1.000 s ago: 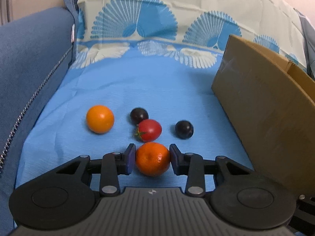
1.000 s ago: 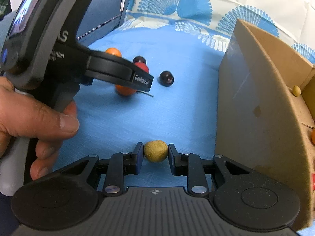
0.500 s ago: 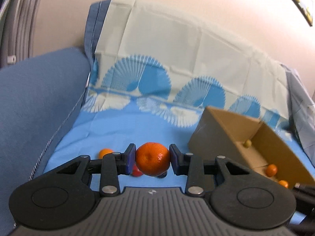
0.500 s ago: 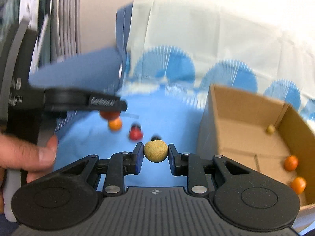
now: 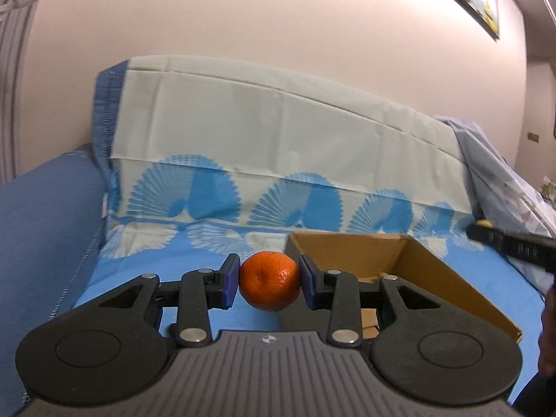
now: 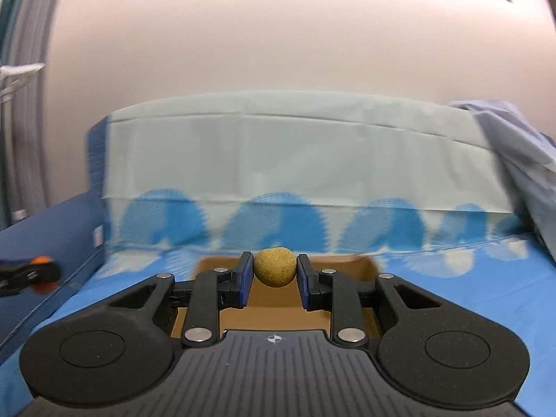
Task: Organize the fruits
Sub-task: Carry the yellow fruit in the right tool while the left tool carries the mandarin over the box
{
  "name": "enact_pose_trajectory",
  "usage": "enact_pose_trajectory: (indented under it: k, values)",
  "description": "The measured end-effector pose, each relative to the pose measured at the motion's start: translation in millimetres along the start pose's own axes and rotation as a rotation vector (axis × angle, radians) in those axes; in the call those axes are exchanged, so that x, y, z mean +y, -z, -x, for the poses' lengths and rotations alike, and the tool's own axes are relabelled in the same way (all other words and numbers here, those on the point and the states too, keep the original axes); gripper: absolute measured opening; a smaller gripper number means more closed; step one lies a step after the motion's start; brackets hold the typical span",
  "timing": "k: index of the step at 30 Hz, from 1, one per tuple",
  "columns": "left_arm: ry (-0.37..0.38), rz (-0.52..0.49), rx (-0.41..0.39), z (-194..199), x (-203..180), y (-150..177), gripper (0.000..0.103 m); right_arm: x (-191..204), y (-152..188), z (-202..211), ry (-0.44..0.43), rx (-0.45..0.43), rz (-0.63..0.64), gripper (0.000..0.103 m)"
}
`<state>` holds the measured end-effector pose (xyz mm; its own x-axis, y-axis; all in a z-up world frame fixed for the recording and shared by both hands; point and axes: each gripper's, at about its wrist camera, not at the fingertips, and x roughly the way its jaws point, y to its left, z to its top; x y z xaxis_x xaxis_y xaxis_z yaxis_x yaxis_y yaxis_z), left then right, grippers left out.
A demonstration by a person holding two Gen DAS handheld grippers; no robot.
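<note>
My left gripper (image 5: 270, 281) is shut on an orange mandarin (image 5: 269, 279) and holds it in the air, just left of the open cardboard box (image 5: 434, 274). My right gripper (image 6: 274, 272) is shut on a small tan round fruit (image 6: 274, 267) and holds it above the box (image 6: 271, 305), which shows under its fingers. The left gripper with the mandarin also shows at the left edge of the right wrist view (image 6: 31, 272). The right gripper's arm shows at the right edge of the left wrist view (image 5: 514, 245). The fruits on the cloth are hidden.
A blue cloth (image 5: 156, 264) with fan patterns covers the surface and rises up the back (image 5: 278, 146). A dark blue cushion (image 5: 45, 229) stands on the left. A pale blue fabric (image 5: 504, 173) lies at the right. A plain wall is behind.
Both grippers have lifted further with their fruits and tilted up. The right gripper has moved over the box. The fruits on the cloth have dropped out of view.
</note>
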<state>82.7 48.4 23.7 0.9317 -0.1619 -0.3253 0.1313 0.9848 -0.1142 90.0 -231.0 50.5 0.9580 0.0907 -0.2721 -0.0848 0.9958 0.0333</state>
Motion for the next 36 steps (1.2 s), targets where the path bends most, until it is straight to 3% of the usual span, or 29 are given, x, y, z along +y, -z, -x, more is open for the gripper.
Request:
enact_pose_trajectory:
  k: [5, 9, 19, 36]
  values:
    - [0.02, -0.117, 0.015, -15.4, -36.0, 11.7, 0.041, -56.3, 4.6, -13.0, 0.036, -0.004, -0.169, 0.028]
    - [0.064, -0.19, 0.022, -29.0, -55.2, 27.5, 0.041, -74.3, 15.1, -19.3, 0.088, 0.017, -0.183, 0.028]
    - [0.14, -0.207, 0.03, -56.8, -81.8, 43.0, 0.041, -72.2, 25.3, -22.0, 0.104, 0.036, -0.073, 0.028]
    - [0.239, -0.335, 0.03, -57.9, -126.2, 67.7, 0.041, -44.9, 33.3, -46.2, 0.085, 0.142, 0.023, 0.028]
